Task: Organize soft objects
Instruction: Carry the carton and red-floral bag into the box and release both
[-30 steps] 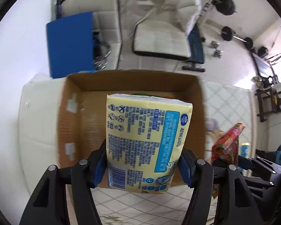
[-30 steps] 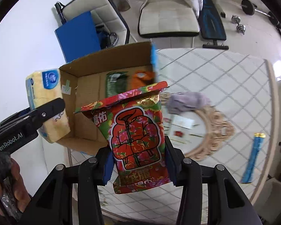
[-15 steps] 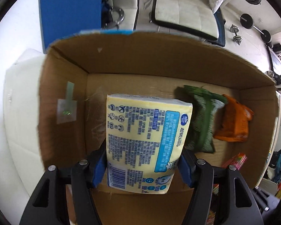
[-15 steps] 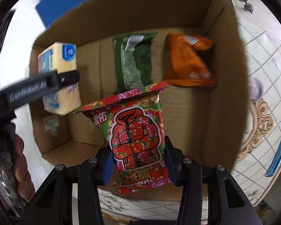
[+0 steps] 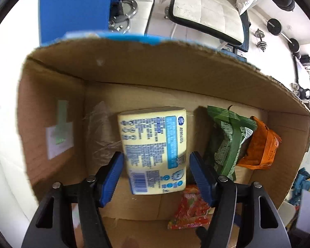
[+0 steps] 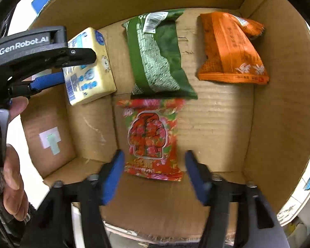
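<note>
Yellow tissue pack (image 5: 155, 148) & red snack bag (image 6: 153, 138) are seen inside cardboard box (image 6: 279, 103), near green bag (image 6: 159, 55) & orange bag (image 6: 231, 47). Both are released: left gripper (image 5: 156, 175) & right gripper (image 6: 154, 173) are spread wide, nothing gripped.

The left wrist view hides much of the red floral packet (image 5: 189, 208) behind a gripper finger; the right view blurs its print.

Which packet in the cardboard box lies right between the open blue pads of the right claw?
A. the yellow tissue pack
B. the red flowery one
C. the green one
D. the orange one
B: the red flowery packet lies flat between the right claw's spread pads.
</note>
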Motion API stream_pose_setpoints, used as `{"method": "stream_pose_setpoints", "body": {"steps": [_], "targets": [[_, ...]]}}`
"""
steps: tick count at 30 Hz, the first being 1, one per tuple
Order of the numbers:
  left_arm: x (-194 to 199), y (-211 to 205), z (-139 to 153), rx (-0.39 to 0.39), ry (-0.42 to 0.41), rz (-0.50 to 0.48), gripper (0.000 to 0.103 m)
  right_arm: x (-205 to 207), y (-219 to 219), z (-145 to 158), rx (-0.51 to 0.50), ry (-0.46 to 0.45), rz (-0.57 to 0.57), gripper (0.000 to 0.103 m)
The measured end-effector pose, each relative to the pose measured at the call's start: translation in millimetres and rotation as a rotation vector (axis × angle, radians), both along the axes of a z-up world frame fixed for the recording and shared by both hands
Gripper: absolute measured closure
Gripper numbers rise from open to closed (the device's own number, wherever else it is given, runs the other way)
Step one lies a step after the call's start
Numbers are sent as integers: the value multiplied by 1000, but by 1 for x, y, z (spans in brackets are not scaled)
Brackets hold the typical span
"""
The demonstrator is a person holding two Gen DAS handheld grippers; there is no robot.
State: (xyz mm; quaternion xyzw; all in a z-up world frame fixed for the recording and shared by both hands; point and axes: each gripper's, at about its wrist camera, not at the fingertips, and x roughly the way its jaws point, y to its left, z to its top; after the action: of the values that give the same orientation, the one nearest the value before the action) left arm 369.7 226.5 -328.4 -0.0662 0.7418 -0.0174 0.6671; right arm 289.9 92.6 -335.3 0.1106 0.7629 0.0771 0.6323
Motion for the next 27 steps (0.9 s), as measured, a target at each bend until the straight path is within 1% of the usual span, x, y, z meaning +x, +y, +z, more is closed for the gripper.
{"method": "stream_pose_setpoints", "body": {"steps": [2, 5, 8, 10, 13, 15, 16, 18, 20, 22, 23, 24, 27], "targets": [[-4, 4, 8, -2, -19, 4, 37, -1, 2, 7, -27, -18, 19, 32], [-16, 13, 26, -3, -54, 27, 35, -5, -2, 18, -63, -46, 37, 29], [-35, 20, 51, 16, -114, 33, 26, -14, -7, 31, -92, -79, 45, 28], [-47, 22, 65, 32, -158, 26, 18, -18, -10, 38, -106, -98, 48, 28], [-63, 23, 79, 63, -196, 7, 16, -27, -18, 46, -112, -119, 54, 28], [-78, 24, 88, 68, -218, 3, 14, -35, -20, 56, -120, -138, 62, 28], [-86, 25, 93, 68, -225, 3, 10, -39, -21, 60, -123, -147, 64, 28], [-98, 27, 99, 59, -238, 5, 4, -46, -26, 71, -132, -165, 76, 28], [-111, 26, 107, 60, -255, 5, 4, -56, -29, 80, -135, -185, 81, 28], [-122, 21, 114, 64, -275, 2, 4, -66, -29, 88, -135, -212, 85, 19], [-127, 20, 118, 65, -283, 0, 4, -70, -29, 90, -133, -223, 84, 8], [-133, 19, 123, 61, -294, -2, 4, -75, -31, 95, -131, -243, 84, 5], [-145, 13, 135, 69, -318, -3, 4, -88, -37, 110, -147, -286, 84, 5]]}}
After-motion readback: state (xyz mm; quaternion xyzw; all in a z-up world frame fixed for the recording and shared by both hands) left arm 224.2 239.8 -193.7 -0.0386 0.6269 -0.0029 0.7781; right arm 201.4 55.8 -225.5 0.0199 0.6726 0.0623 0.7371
